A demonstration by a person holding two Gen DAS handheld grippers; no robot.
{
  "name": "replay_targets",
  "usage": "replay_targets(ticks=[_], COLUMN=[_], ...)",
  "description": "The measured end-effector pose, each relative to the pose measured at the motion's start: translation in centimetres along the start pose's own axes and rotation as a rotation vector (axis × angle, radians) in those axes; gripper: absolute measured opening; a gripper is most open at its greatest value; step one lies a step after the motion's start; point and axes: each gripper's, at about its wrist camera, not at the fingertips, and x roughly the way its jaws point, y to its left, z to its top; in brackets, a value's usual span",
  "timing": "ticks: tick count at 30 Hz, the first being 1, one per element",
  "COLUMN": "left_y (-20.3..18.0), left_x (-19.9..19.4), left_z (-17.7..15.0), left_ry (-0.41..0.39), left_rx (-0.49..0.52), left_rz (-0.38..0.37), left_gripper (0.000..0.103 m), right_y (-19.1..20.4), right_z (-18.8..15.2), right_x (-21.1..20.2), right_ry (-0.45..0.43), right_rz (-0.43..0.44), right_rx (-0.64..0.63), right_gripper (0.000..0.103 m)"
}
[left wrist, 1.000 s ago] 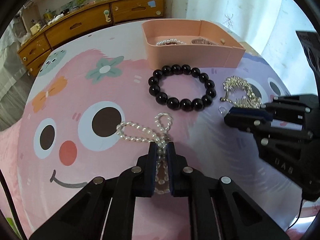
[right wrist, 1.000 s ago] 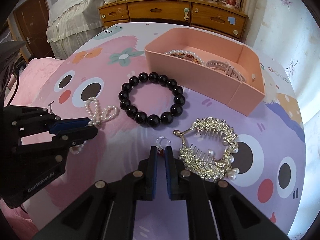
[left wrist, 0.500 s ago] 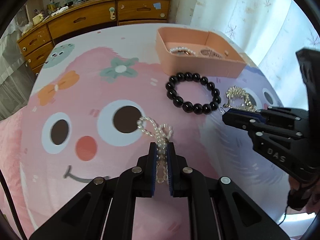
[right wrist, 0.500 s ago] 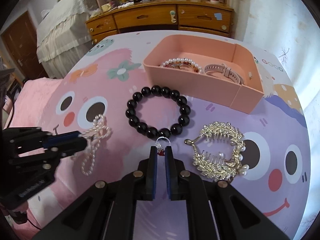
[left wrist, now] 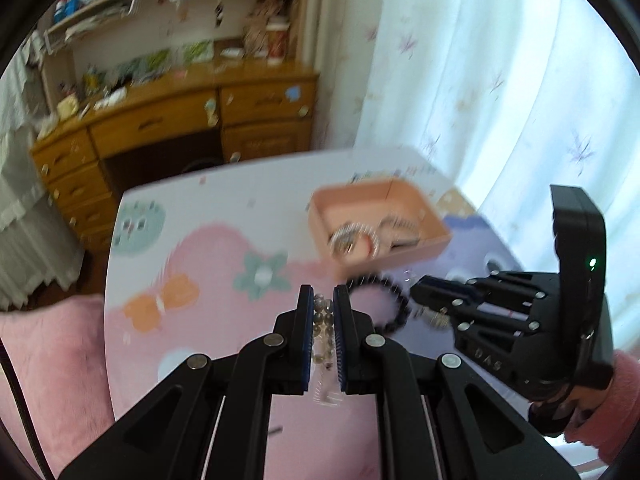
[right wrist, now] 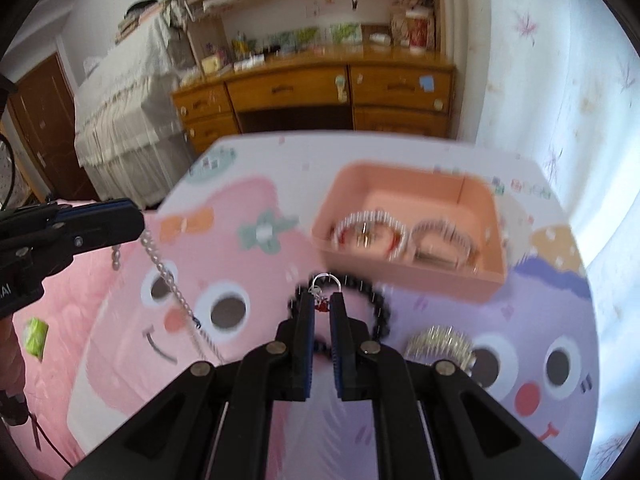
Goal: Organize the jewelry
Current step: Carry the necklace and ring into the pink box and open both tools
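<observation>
My left gripper (left wrist: 323, 300) is shut on a pearl necklace (left wrist: 322, 322) and holds it well above the table; in the right wrist view the strand (right wrist: 170, 276) hangs down from the left gripper (right wrist: 132, 220). My right gripper (right wrist: 324, 300) is shut on a small earring with a silver ring (right wrist: 326, 280), also lifted. The pink box (right wrist: 408, 276) holds a pearl bracelet (right wrist: 368, 230) and a watch (right wrist: 442, 242). The black bead bracelet (right wrist: 378, 306) and the gold hair comb (right wrist: 440, 346) lie on the table in front of the box.
The table is covered by a cartoon-face mat (right wrist: 224, 308). A wooden dresser (right wrist: 316, 96) stands behind it, a curtain (left wrist: 500, 80) at the right, and a pink cushion (left wrist: 48, 360) at the left. The view is blurred by motion.
Both grippers have risen from the table with their pieces. The pearl necklace now hangs free from the left gripper. Both cameras tilted up toward the room.
</observation>
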Motion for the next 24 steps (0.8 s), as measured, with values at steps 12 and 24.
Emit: replay_targets(ticks=[12, 24], left_y=[-3.1, -5.6], left_x=[0.0, 6.0], left_z=[9.0, 10.3], left_ry=[-0.222, -0.184], left_rx=[0.11, 0.115], left_rz=[-0.088, -0.1], left_gripper=[0.007, 0.007], right_y=[-3.2, -6.9], right_z=[4.2, 4.6], right_x=[-1.6, 0.2], right_ry=[-0.159, -0.158], right_rz=[-0.113, -0.158], right_rx=[0.007, 0.052], right_gripper=[0.007, 0.008])
